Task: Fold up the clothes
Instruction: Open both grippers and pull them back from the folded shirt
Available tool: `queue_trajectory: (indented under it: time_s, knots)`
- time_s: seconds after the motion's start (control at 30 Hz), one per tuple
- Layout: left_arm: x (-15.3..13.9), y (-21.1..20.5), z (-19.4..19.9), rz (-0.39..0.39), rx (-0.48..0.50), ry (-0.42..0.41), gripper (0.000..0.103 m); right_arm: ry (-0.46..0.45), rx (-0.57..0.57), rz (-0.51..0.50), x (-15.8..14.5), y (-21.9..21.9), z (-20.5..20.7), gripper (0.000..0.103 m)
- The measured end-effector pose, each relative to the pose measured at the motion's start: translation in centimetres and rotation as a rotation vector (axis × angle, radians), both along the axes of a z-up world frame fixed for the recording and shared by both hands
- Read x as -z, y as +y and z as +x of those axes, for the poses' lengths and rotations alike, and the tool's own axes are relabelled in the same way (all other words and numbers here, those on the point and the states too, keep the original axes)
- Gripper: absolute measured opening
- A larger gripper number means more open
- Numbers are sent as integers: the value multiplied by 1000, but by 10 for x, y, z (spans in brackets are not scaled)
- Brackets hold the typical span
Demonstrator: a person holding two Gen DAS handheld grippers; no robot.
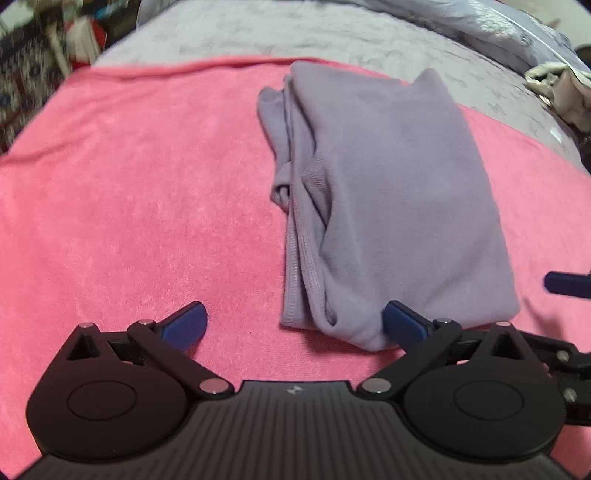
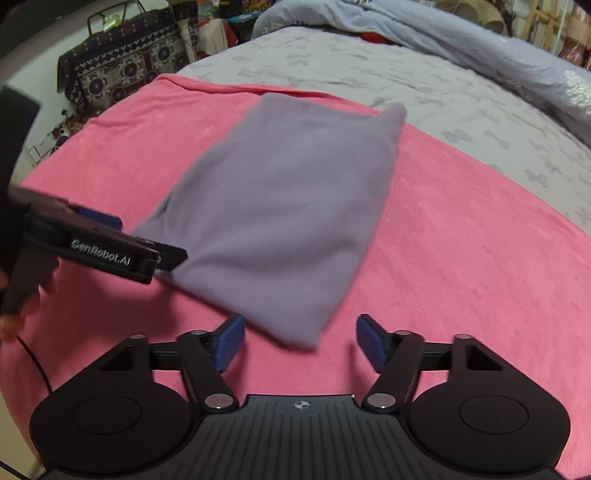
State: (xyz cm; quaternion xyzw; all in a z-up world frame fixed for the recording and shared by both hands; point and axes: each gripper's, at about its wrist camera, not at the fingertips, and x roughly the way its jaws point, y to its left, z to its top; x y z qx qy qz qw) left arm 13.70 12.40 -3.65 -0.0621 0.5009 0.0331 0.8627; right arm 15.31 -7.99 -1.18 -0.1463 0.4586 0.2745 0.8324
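Garment (image 1: 388, 192) folded on pink blanket (image 1: 129, 203)

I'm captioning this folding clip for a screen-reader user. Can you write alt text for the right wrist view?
A folded lavender fleece garment lies on a pink plush blanket spread over a grey patterned bedsheet. The right tongs stand open at its near corner, gripping nothing, while the left tongs reach in beside its left edge.

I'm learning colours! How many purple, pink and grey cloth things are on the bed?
Purple: 1, the folded purple fleece garment
Pink: 1, the pink plush blanket
Grey: 2, the grey patterned bedsheet and the crumpled grey duvet
Total: 4
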Motion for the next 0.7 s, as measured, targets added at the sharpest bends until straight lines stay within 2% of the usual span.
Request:
queue_trajectory:
  time_s: [0.17, 0.23, 0.27, 0.4, 0.57, 0.7]
  knots:
    - [10, 0, -18, 19, 21, -126, 103, -55, -175, 4, 19, -6, -16, 87]
    - [14, -3, -24, 44, 45, -185, 103, -96, -207, -6, 32, -8, -17, 96]
    - [16, -4, -27, 57, 55, -215, 103, -118, -199, 36, 39, -13, -17, 103]
    - [26, -8, -41, 85, 50, -329, 103, -164, -136, 269, 60, -40, -17, 103]
    - [24, -9, -42, 78, 49, -353, 103, -190, -142, 233, 59, -33, -20, 103]
    - [22, -12, -46, 88, 64, -373, 103, -172, -144, 249, 57, -38, -17, 103]
